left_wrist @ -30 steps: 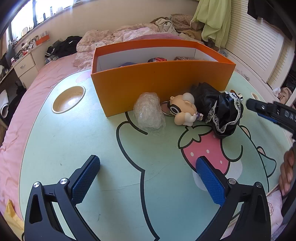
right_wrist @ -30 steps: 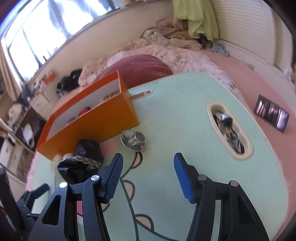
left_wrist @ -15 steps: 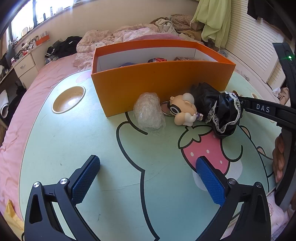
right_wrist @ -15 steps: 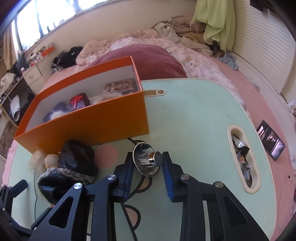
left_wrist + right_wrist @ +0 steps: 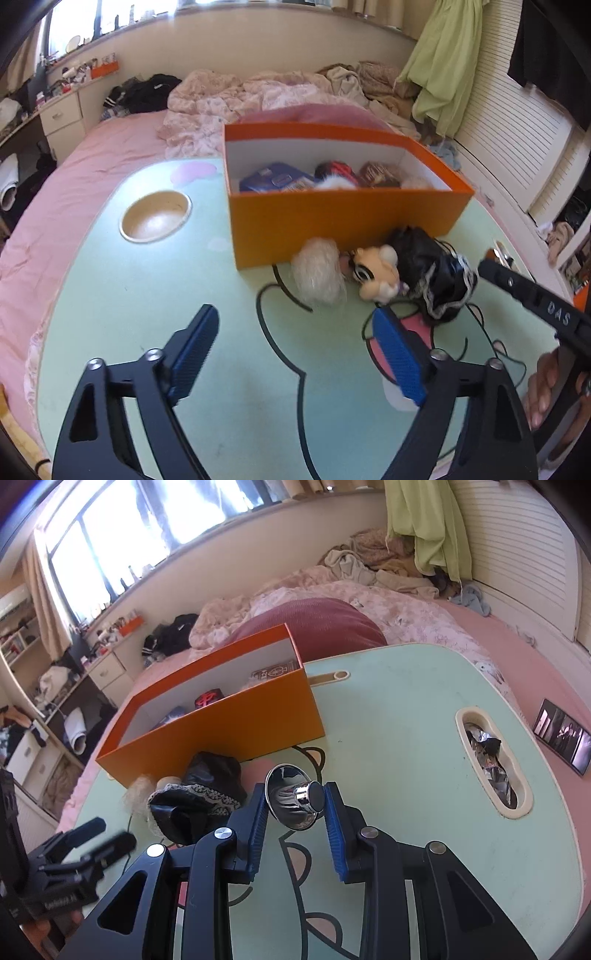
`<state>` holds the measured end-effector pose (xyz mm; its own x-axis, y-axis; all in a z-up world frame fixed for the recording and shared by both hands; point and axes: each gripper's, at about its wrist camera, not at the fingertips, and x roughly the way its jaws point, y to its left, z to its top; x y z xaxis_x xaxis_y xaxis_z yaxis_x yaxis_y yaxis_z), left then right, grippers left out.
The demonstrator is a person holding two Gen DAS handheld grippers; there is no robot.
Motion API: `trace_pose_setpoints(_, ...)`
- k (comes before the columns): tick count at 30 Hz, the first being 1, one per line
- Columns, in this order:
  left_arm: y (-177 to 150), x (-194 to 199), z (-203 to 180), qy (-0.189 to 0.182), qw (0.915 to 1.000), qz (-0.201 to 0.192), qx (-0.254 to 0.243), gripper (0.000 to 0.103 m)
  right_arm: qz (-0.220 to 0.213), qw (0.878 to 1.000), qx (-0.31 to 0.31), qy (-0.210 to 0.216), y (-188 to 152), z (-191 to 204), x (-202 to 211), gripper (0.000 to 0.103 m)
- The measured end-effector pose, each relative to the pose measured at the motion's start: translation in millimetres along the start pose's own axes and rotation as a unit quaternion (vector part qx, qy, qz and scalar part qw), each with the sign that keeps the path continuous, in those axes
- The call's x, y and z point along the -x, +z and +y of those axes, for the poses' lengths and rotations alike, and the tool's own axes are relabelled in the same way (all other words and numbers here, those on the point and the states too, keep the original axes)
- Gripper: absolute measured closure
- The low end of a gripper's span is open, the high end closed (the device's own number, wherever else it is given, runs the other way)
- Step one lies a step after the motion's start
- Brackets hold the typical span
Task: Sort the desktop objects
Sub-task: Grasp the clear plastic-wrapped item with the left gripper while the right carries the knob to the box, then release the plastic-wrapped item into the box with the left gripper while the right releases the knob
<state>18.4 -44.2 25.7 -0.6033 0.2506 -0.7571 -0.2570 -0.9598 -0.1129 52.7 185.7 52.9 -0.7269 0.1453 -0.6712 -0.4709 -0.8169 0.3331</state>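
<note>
Right gripper [image 5: 295,806], frame centre, clamped on one steel funnel [image 5: 293,801], raised over table [image 5: 424,709]. Left gripper [image 5: 295,347], lower frame, spread wide, empty. One doll [image 5: 376,275] mid-frame; one orange box [image 5: 332,214] behind.

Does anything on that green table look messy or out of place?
Yes. A doll lies toppled against the outside of the orange box, its black dress rumpled. Crumpled foil scraps are stuffed into the table's slot. The right gripper holds a shiny metal cup tilted.
</note>
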Motion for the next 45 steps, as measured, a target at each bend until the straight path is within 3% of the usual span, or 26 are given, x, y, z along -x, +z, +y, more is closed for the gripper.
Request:
trace_pose_setpoints(4, 15.9, -11.4, 3.4, -0.011, 0.9999, 0.002, 0.012, 0.038, 0.002, 1.000, -0.002, 0.003, -0.1, -0.2, 0.1, 0.074)
trace_pose_setpoints(8, 26.6, -30.5, 1.8, -0.027, 0.9993, 0.024, 0.011, 0.041, 0.002, 1.000, -0.002, 0.003, -0.2, 0.1, 0.7, 0.074)
trace_pose_setpoints(10, 26.6, -42.0, -1.7, -0.028, 0.9988, 0.040, 0.000, 0.054, 0.000, 1.000, -0.001, 0.003, -0.1, 0.4, 1.2, 0.074)
trace_pose_setpoints(12, 24.8, -43.4, -5.6, -0.030, 0.9990, 0.031, -0.012, 0.059, -0.003, 1.000, 0.000, 0.003, -0.3, -0.8, 1.2, 0.074)
trace_pose_setpoints(13, 24.1, -42.3, -4.1, -0.038, 0.9988, 0.028, -0.011, 0.072, -0.005, 1.000, 0.000, 0.003, -0.6, -0.3, 2.0, 0.074)
trace_pose_setpoints(14, 23.7, -41.5, -2.2, -0.045, 0.9985, 0.030, -0.006, 0.074, -0.008, 1.000, 0.002, 0.003, -1.0, 0.6, 3.1, 0.074)
trace_pose_setpoints(22, 26.8, 8.2, 3.4, -0.070, 0.9971, -0.030, -0.002, 0.074, -0.037, 0.999, 0.034, 0.020, 5.9, 15.6, 18.5, 0.074)
trace_pose_setpoints(27, 68.0, 34.5, 2.8, -0.102, 0.9924, -0.067, 0.015, 0.074, -0.051, 0.996, 0.059, 0.040, 38.5, 40.1, 21.6, 0.074)
trace_pose_setpoints(32, 114.5, 30.1, -3.8, -0.069, 0.9941, -0.083, -0.001, 0.073, -0.057, 0.994, 0.076, 0.045, 84.7, 68.6, 5.2, 0.074)
trace_pose_setpoints(33, 118.7, 22.8, -4.1, -0.065, 0.9952, -0.073, -0.001, 0.064, -0.056, 0.994, 0.078, 0.043, 92.2, 73.8, -2.1, 0.074)
trace_pose_setpoints(34, 122.2, 12.5, -4.1, -0.057, 0.9968, -0.056, 0.003, 0.045, -0.053, 0.994, 0.081, 0.041, 95.9, 76.7, -6.8, 0.074)
trace_pose_setpoints(36, 120.6, 0.9, -0.1, -0.031, 0.9988, -0.035, 0.017, 0.031, -0.033, 0.995, 0.093, 0.032, 100.2, 83.8, -24.3, 0.071)
trace_pose_setpoints(39, 109.0, 3.1, 5.8, -0.025, 0.9982, -0.052, 0.017, 0.031, -0.020, 0.996, 0.090, 0.015, 96.5, 83.0, -35.8, 0.045)
trace_pose_setpoints(45, 69.6, 24.0, 17.6, -0.036, 0.9977, -0.056, 0.011, 0.030, -0.029, 0.997, 0.058, 0.042, 69.4, 68.1, -5.0, 0.043)
